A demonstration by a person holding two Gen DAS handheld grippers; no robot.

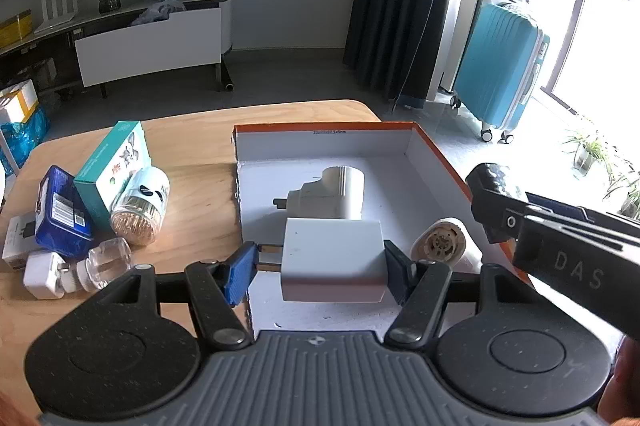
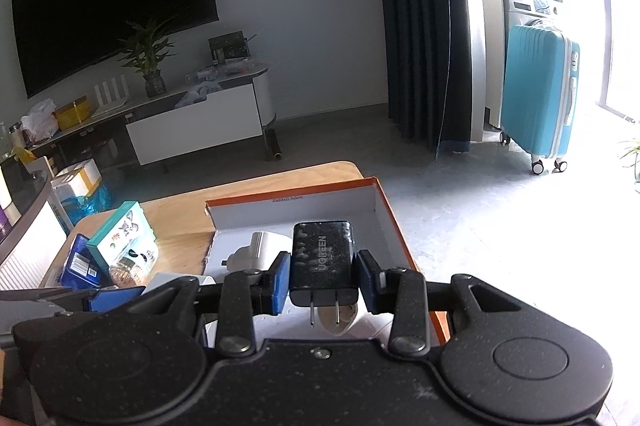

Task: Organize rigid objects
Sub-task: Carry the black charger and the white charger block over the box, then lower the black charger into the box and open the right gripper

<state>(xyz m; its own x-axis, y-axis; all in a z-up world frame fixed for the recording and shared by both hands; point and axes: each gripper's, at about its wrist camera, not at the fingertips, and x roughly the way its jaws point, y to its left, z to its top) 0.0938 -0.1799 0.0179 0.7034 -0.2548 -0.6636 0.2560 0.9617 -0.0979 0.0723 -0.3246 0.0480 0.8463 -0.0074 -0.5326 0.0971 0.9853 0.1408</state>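
Grippers, two, both mine. My left gripper (image 1: 320, 268) is clamped on one white charger (image 1: 334, 260), prongs toward the blue pad (image 1: 240, 276), held over the near end of the box. My right gripper (image 2: 323, 282) is clamped on one black charger (image 2: 323, 260), prongs toward the camera, held above the same box.

Box, one: orange-rimmed box (image 1: 438, 149), white inside, on the wooden table (image 1: 192, 193). Contents counted from the left wrist view: one white round-bodied plug adapter (image 1: 330, 195) lying on its side near the middle; one white cylindrical item (image 1: 440, 242) with a beige slotted face, near the right wall. Two loose items inside.

Table left of the box, one cluster, pieces touching or just beside each other: one teal carton (image 1: 114, 171); one blue packet (image 1: 60, 211) with a barcode; one clear jar of toothpicks (image 1: 140, 209) on its side; one clear-capped small bottle (image 1: 98, 266); one white cube plug (image 1: 42, 274); one flat white adapter (image 1: 16, 240), partly under the blue packet.

Hard to make out: the box's near wall, hidden behind my left gripper's body; the cylindrical item's function; the carton's print.
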